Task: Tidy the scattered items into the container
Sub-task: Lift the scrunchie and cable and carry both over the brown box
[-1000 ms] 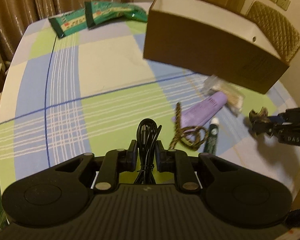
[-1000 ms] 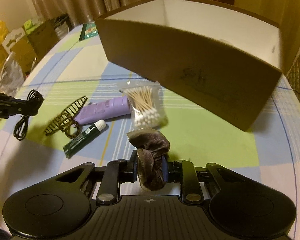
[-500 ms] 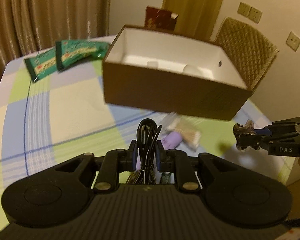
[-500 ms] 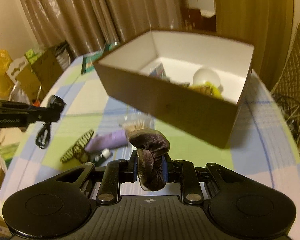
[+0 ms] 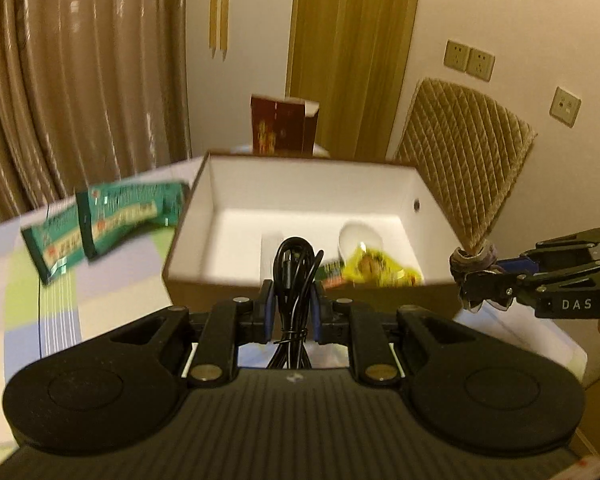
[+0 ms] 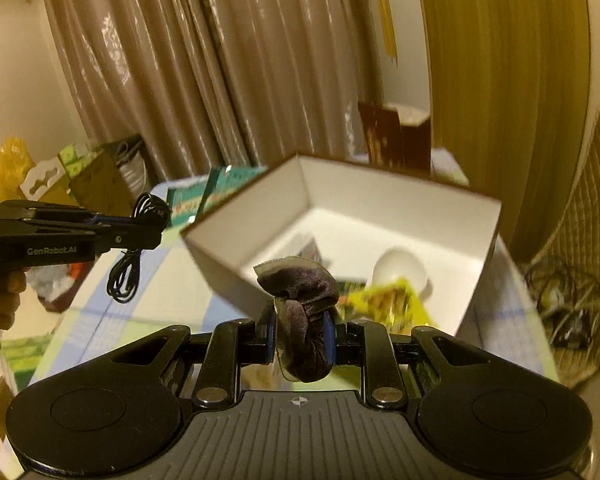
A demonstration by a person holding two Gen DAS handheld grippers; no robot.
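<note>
My left gripper [image 5: 293, 305] is shut on a coiled black cable [image 5: 294, 276], held in the air just before the near wall of the brown cardboard box [image 5: 300, 168]. The box is white inside and holds a white round object [image 5: 360, 236] and a yellow packet [image 5: 380, 270]. My right gripper [image 6: 302, 328] is shut on a dark brown fabric scrunchie [image 6: 302, 300], raised in front of the box [image 6: 400, 200]. In the right wrist view the left gripper [image 6: 156, 220] stands at the left with the cable [image 6: 126, 272] dangling. In the left wrist view the right gripper [image 5: 474, 280] comes in from the right.
Two green packets [image 5: 104, 220] lie on the checked tablecloth [image 5: 60, 312] left of the box. A quilted chair back [image 5: 464, 160] stands behind the box at the right. Curtains [image 5: 80, 80] hang behind the table, and a dark red carton [image 5: 282, 126] stands beyond the box.
Both grippers have risen with their loads and come nearer the box, so I now look down into it. The purple tube, cotton swabs and hair clip have dropped out of view.
</note>
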